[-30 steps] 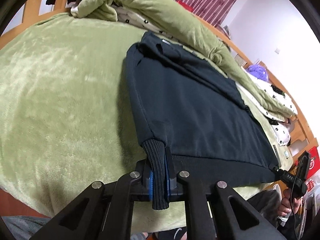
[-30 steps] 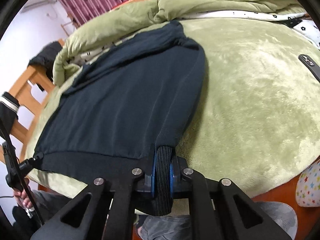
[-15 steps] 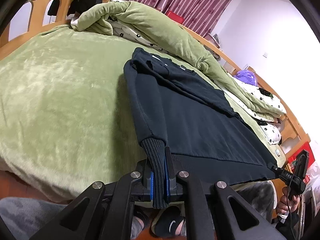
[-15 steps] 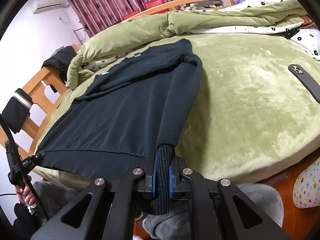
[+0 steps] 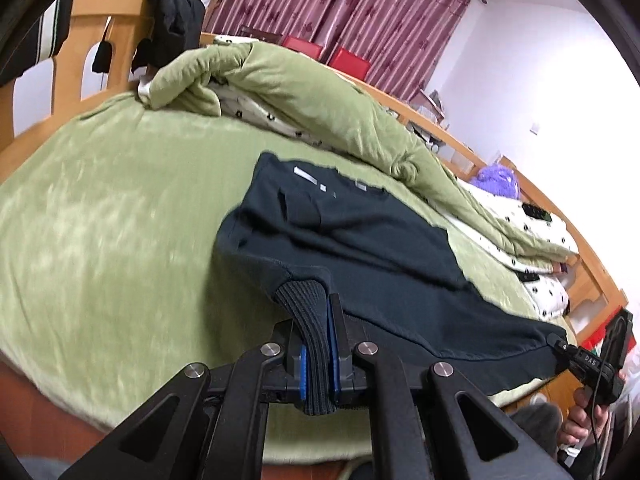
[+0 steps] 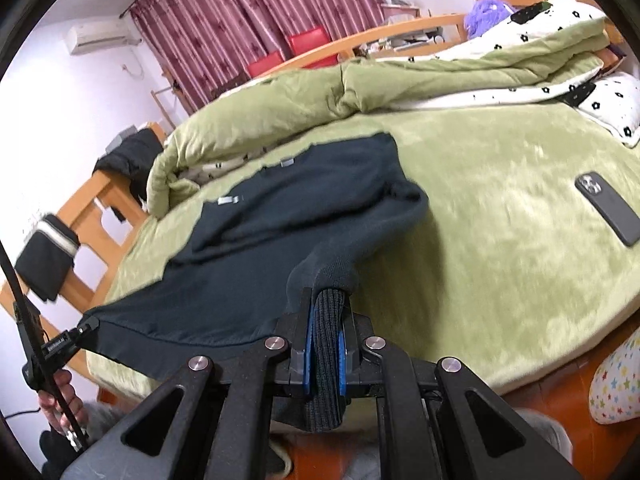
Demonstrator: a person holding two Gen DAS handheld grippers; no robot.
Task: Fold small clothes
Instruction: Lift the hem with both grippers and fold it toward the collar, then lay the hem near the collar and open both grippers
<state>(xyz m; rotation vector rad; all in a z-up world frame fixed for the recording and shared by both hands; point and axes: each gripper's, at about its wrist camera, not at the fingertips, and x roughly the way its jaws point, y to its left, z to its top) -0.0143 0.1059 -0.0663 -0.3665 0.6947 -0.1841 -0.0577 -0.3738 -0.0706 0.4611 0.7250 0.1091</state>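
Observation:
A dark navy sweater (image 5: 360,248) (image 6: 280,220) lies on a green plush bed, its upper part flat and its near hem lifted off the bedding. My left gripper (image 5: 318,344) is shut on a ribbed cuff and the hem corner at the sweater's left side. My right gripper (image 6: 326,340) is shut on the other ribbed cuff and hem corner. The hem hangs taut between them. Each gripper shows in the other's view: the right gripper (image 5: 560,346) at the far right, the left gripper (image 6: 86,326) at the far left, held by a hand (image 6: 60,400).
A rolled green quilt (image 5: 300,92) (image 6: 360,92) with a white dotted lining lies along the far side of the bed. A black phone (image 6: 606,208) rests on the bedding to the right. Wooden bed rails (image 5: 100,28) carry dark clothes. A star-patterned pillow (image 6: 616,384) is beside the bed.
Both grippers have risen, lifting the cuffs and the sweater's near hem off the bed. More of the room beyond the bed now shows in both views.

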